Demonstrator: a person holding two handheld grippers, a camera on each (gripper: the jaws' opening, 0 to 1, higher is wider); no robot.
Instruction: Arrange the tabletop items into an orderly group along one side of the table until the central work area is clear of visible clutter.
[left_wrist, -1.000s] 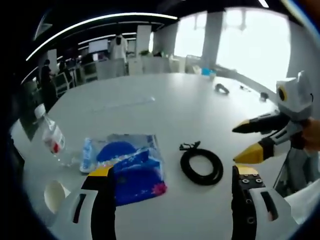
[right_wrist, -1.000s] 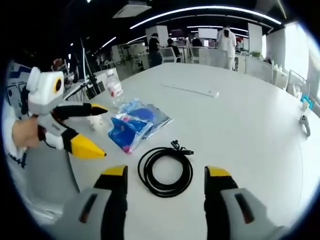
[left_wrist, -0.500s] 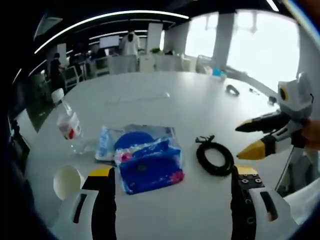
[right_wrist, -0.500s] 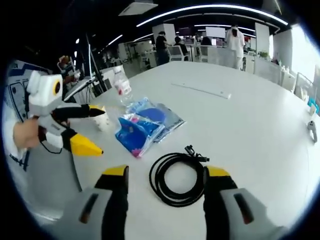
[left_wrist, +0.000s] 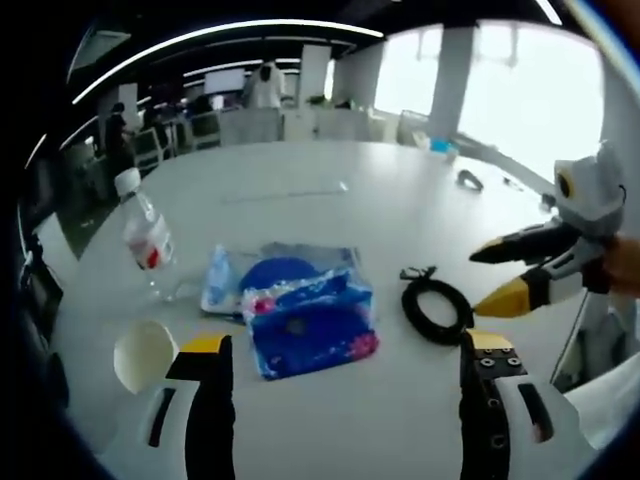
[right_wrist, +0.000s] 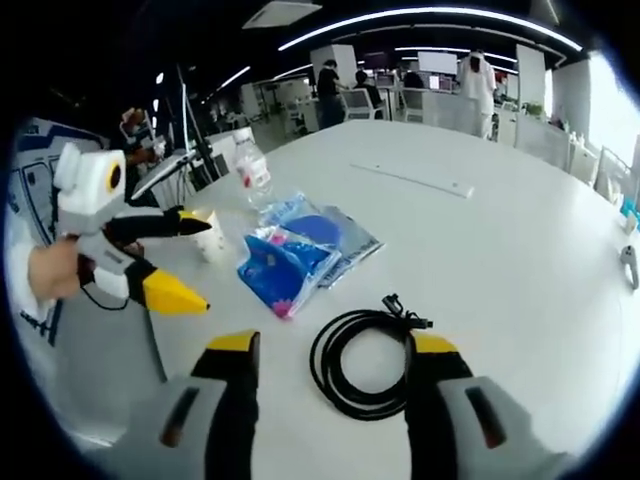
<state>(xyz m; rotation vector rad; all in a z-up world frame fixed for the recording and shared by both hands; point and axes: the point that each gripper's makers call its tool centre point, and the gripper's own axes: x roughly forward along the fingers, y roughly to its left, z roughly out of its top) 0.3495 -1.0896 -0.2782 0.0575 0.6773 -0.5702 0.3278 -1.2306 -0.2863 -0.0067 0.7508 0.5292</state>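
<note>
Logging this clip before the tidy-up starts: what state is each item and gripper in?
left gripper: open, empty
right gripper: open, empty
black cable: coiled, flat on table
water bottle: upright, capped
paper cup: on its side
blue packets: overlapping, lying flat

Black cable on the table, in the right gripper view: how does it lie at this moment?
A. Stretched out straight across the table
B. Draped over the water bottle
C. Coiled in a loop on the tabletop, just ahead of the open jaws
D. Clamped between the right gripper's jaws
C. The black cable lies coiled flat on the white table, ahead of the right gripper, whose jaws stand apart with nothing between them.
</note>
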